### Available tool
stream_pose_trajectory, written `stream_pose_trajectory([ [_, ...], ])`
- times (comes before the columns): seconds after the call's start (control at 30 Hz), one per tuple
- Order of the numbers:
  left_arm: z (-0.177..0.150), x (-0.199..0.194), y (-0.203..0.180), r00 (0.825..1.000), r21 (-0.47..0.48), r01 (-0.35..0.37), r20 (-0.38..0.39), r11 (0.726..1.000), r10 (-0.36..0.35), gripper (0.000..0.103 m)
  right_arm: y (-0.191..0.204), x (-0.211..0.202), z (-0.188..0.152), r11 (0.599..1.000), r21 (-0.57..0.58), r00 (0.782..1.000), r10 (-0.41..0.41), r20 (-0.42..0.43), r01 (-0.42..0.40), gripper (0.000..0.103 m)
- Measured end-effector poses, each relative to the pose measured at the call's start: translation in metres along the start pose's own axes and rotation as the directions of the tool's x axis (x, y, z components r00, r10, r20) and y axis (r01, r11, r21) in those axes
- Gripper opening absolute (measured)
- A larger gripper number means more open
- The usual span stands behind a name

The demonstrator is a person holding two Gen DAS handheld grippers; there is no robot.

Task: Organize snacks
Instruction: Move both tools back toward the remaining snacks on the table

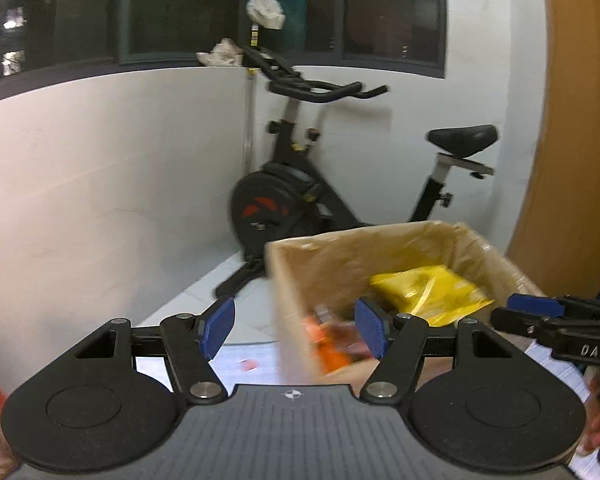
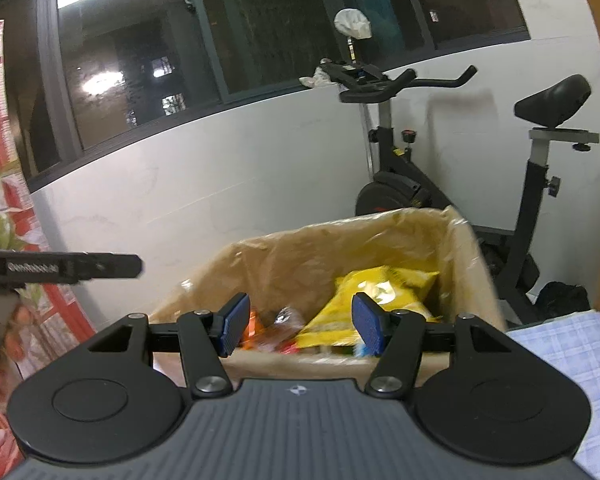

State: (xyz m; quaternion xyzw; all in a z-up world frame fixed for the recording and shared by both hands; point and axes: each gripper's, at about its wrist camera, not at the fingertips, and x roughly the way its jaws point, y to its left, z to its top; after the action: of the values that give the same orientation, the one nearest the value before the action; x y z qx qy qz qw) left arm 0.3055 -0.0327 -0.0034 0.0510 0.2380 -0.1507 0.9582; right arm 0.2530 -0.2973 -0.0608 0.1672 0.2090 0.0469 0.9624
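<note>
A: What does the left wrist view show?

B: The left gripper [image 1: 296, 328] has its jaws spread wide with nothing between them. Ahead sits the cardboard box [image 1: 300, 276], holding a yellow snack bag [image 1: 428, 292] and a blurred orange packet [image 1: 332, 348]. The right gripper [image 1: 540, 312] enters at the right edge; I cannot tell its jaw state here.

A: And the right wrist view?

B: The right gripper [image 2: 298, 326] is wide open too, empty, over the box [image 2: 300, 256]. The yellow bag [image 2: 364, 304] lies inside, an exercise bike [image 2: 460, 160] behind.

A cardboard box [image 2: 380, 240] of snacks sits on a checked cloth [image 2: 560, 352].
</note>
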Motion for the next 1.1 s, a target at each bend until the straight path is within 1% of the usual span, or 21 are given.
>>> stream_pose_trajectory([
  [0.17, -0.027, -0.034, 0.051, 0.995, -0.03, -0.083, -0.051, 0.996, 0.081, 0.069, 0.029, 0.009, -0.021, 0.999, 0.0, 0.998, 0.052, -0.035, -0.052, 0.061],
  [0.27, -0.047, -0.048, 0.077, 0.979, -0.008, -0.187, -0.089, 0.982, 0.186, 0.069, 0.047, 0.023, -0.039, 0.997, 0.009, 0.993, 0.079, -0.086, -0.079, 0.061],
  [0.3, -0.054, -0.052, 0.087, 0.975, -0.02, -0.204, -0.098, 0.979, 0.202, 0.069, 0.052, 0.028, -0.044, 0.996, 0.018, 0.99, 0.091, -0.107, -0.09, 0.061],
  [0.4, -0.072, -0.062, 0.118, 0.967, -0.079, -0.231, -0.125, 0.97, 0.22, 0.069, 0.072, 0.045, -0.064, 0.992, 0.028, 0.978, 0.125, -0.169, -0.122, 0.061],
  [0.5, -0.091, -0.066, 0.146, 0.949, -0.09, -0.292, -0.15, 0.952, 0.277, 0.069, 0.089, 0.06, -0.082, 0.99, 0.026, 0.964, 0.139, -0.227, -0.137, 0.061],
  [0.57, -0.103, -0.069, 0.163, 0.943, -0.122, -0.312, -0.162, 0.942, 0.291, 0.069, 0.104, 0.072, -0.097, 0.989, 0.02, 0.951, 0.147, -0.273, -0.147, 0.061],
  [0.67, -0.122, -0.066, 0.186, 0.938, -0.182, -0.327, -0.181, 0.927, 0.295, 0.069, 0.125, 0.084, -0.117, 0.987, -0.009, 0.931, 0.15, -0.333, -0.162, 0.061],
  [0.73, -0.133, -0.061, 0.196, 0.933, -0.2, -0.34, -0.198, 0.919, 0.302, 0.068, 0.138, 0.093, -0.129, 0.983, -0.021, 0.915, 0.162, -0.369, -0.182, 0.061],
  [0.9, -0.157, -0.05, 0.214, 0.932, -0.242, -0.338, -0.218, 0.909, 0.289, 0.068, 0.172, 0.116, -0.157, 0.97, -0.039, 0.87, 0.195, -0.453, -0.238, 0.061],
  [1.0, -0.168, -0.049, 0.219, 0.937, -0.252, -0.33, -0.207, 0.909, 0.283, 0.068, 0.19, 0.129, -0.17, 0.959, -0.05, 0.841, 0.218, -0.496, -0.278, 0.061],
  [1.03, -0.17, -0.047, 0.22, 0.938, -0.258, -0.328, -0.204, 0.909, 0.281, 0.068, 0.197, 0.133, -0.174, 0.953, -0.062, 0.83, 0.226, -0.51, -0.297, 0.061],
  [1.1, -0.178, -0.044, 0.224, 0.939, -0.272, -0.325, -0.203, 0.906, 0.276, 0.068, 0.209, 0.139, -0.181, 0.938, -0.106, 0.816, 0.227, -0.531, -0.329, 0.061],
])
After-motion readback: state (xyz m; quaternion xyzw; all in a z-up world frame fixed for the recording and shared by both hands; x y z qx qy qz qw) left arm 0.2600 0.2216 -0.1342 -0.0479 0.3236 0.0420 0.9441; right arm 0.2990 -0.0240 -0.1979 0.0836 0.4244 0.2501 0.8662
